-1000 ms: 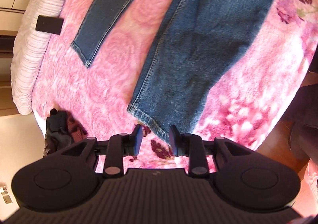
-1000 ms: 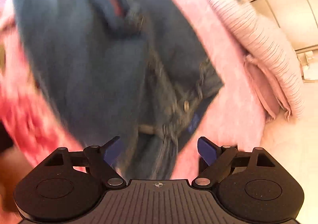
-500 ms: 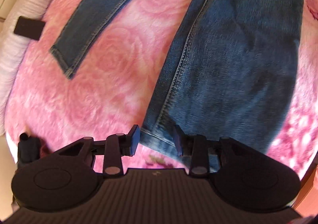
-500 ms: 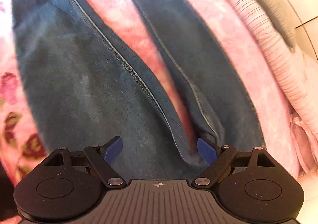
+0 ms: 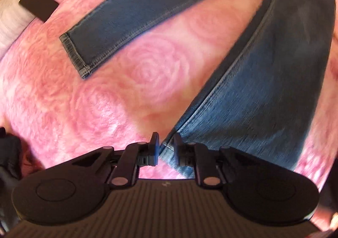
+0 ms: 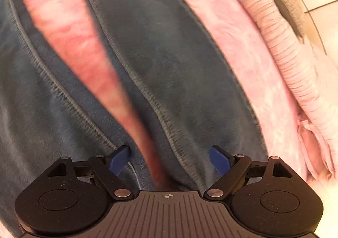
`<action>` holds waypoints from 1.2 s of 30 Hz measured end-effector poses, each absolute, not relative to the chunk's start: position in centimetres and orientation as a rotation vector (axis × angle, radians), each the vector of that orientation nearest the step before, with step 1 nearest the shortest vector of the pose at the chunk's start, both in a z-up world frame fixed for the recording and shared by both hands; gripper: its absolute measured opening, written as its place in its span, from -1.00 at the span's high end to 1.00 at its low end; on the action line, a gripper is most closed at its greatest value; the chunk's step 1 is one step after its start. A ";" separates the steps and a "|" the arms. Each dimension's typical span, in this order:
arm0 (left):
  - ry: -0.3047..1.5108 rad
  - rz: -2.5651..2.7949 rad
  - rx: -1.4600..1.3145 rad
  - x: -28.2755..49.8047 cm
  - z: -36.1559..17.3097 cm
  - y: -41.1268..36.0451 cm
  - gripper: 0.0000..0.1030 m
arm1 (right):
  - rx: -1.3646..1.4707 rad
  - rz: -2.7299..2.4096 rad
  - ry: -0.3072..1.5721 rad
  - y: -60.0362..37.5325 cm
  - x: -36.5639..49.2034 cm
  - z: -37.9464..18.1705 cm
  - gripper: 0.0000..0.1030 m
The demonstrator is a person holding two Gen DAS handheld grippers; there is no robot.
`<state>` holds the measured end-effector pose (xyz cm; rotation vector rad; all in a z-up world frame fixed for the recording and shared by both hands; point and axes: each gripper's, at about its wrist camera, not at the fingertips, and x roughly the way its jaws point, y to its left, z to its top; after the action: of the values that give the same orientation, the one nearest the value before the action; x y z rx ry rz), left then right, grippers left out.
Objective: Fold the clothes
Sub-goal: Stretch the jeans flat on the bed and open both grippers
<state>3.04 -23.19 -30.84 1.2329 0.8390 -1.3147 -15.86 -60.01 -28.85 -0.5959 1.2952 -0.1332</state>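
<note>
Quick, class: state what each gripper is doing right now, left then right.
Left gripper: nearly closed around the hem corner of the jeans; firm grip not certain.
Right gripper: open, holding nothing, over the jeans' crotch.

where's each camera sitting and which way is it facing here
Left wrist: sits on the left gripper, looking forward and down over the jeans leg hem and pink blanket; its narrowly parted fingers straddle the hem edge; a dark card lies far left.
Right wrist: sits on the right gripper, facing down where the two legs meet; wide-open blue fingers show.
Shared: the jeans and blanket; no hand or sleeve shows.
</note>
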 end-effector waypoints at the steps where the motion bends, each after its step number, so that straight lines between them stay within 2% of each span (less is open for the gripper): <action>1: 0.827 -1.306 1.242 3.1 -30.7 -22.6 0.59 | -0.592 -0.145 1.287 -59.8 -15.9 -28.4 -0.66; 6: 0.867 -1.270 1.182 4.2 -29.0 -18.3 0.56 | -0.518 -0.127 1.247 -55.0 -19.2 -25.0 -0.66; 8: 0.907 -1.297 1.121 4.0 -27.9 -16.1 0.47 | -0.478 -0.106 1.254 -52.6 -20.8 -24.5 -0.66; 10: 0.916 -1.350 1.082 2.6 -27.2 -14.2 0.25 | -0.464 -0.067 1.267 -50.5 -21.7 -24.8 -0.66; 14: 0.771 -1.466 1.162 -3.3 -27.9 -12.0 0.22 | -0.422 0.008 1.295 -46.2 -22.9 -26.3 -0.66; 17: 0.610 -1.454 1.297 -7.5 -30.6 -12.4 0.22 | -0.411 0.055 1.322 -44.3 -23.6 -27.6 -0.66; 20: 0.510 -1.348 1.392 -9.5 -32.6 -14.0 0.39 | -0.409 0.059 1.331 -44.1 -24.6 -28.1 -0.66; 21: 0.506 -1.313 1.404 -9.7 -32.7 -14.4 0.65 | -0.410 0.051 1.335 -44.5 -25.0 -28.0 -0.66; 22: 0.515 -1.290 1.402 -9.6 -32.3 -14.6 0.74 | -0.416 0.038 1.338 -45.0 -25.4 -27.9 -0.66; 27: 0.470 -1.323 1.512 -10.1 -29.0 -13.2 0.77 | -0.398 -0.086 1.358 -48.6 -28.9 -26.4 -0.66; 30: 0.502 -1.363 1.650 -10.7 -29.1 -12.5 0.72 | -0.342 -0.181 1.382 -51.0 -31.7 -26.0 -0.66; 36: 0.600 -1.327 1.741 -11.8 -29.6 -12.4 0.63 | -0.171 -0.328 1.384 -54.9 -36.7 -25.2 -0.66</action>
<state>-11.82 -12.39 -29.60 1.7413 0.5998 -1.3268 -36.70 -54.88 -25.19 -0.1709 1.3838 -0.3277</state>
